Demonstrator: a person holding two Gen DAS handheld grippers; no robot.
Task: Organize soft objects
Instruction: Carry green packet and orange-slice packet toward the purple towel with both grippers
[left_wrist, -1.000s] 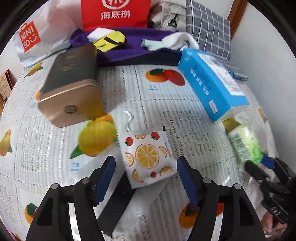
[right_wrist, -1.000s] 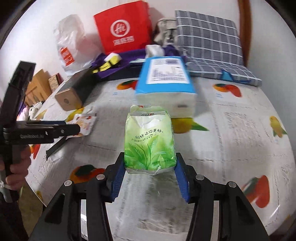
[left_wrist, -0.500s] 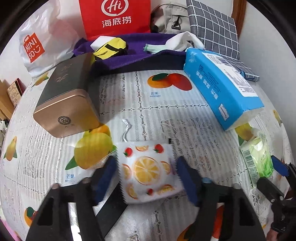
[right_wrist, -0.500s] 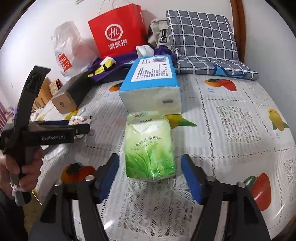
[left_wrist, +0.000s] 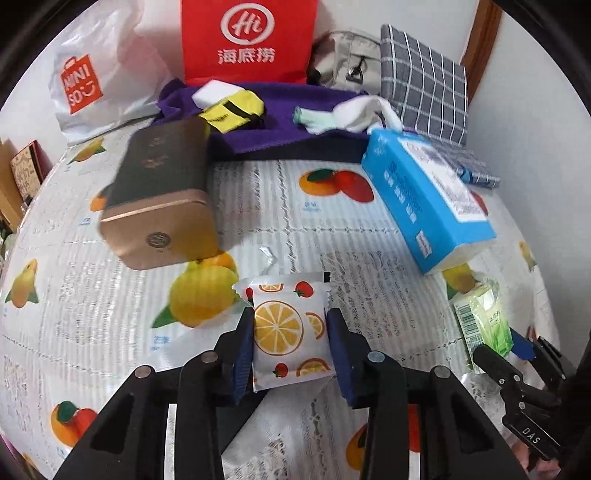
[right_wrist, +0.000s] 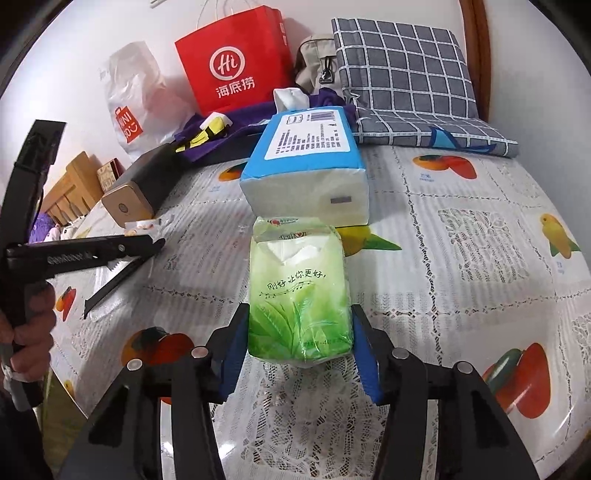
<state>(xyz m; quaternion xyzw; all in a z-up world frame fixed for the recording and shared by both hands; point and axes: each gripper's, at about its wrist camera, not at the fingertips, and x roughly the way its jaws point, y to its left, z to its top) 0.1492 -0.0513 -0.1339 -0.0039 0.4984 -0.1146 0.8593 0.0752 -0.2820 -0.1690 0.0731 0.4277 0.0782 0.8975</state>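
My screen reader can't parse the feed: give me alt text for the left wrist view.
The left gripper is closing on a small orange-slice packet, its blue pads at both sides, over a fruit-print tablecloth. Beyond lie a gold tin at left and a blue tissue pack at right.

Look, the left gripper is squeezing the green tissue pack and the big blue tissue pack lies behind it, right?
Not quite. The left gripper is closing on the orange-slice packet, as the left wrist view shows. The green tissue pack sits in the right gripper, the blue tissue pack behind it.
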